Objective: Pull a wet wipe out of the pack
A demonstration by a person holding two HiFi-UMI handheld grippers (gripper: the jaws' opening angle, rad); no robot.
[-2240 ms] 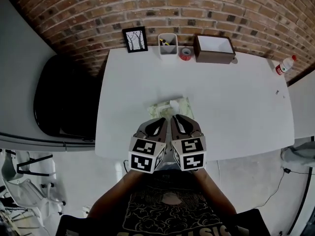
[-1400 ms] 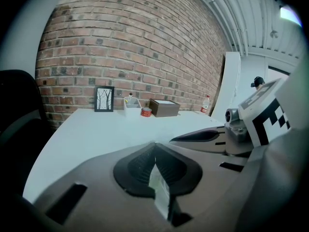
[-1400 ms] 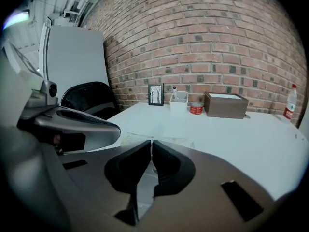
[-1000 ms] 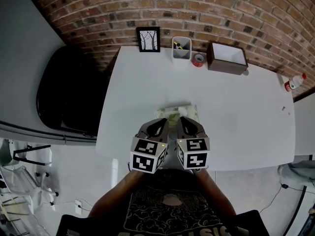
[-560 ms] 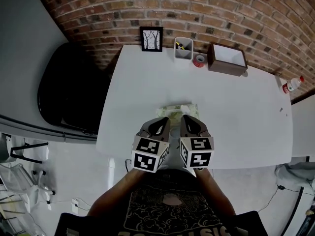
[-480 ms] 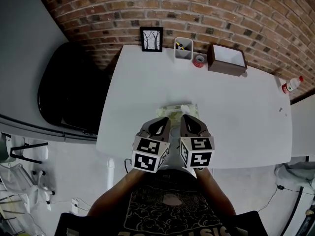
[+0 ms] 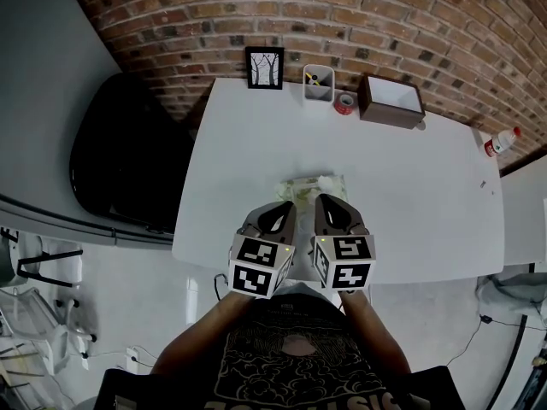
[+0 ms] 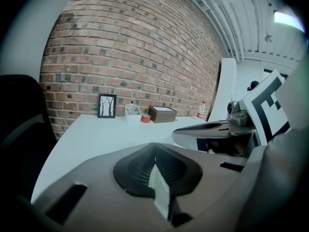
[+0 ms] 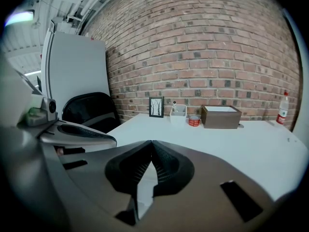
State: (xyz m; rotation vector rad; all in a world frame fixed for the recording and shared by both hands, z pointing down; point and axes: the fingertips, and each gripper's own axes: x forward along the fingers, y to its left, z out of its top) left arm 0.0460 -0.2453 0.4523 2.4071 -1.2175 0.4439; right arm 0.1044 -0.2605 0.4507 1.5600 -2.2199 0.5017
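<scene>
white wipe tuft tops the pack; left tongs and right tongs, both closed empty, should part to pinch it.

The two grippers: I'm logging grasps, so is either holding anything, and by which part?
Nothing is held. The left gripper and right gripper are both shut and empty; the wipe pack lies on the table beyond them.

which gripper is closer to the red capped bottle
Right. The bottle is far off to the right and ahead; the right gripper is on that side, the left gripper beside it, farther from the bottle.
</scene>
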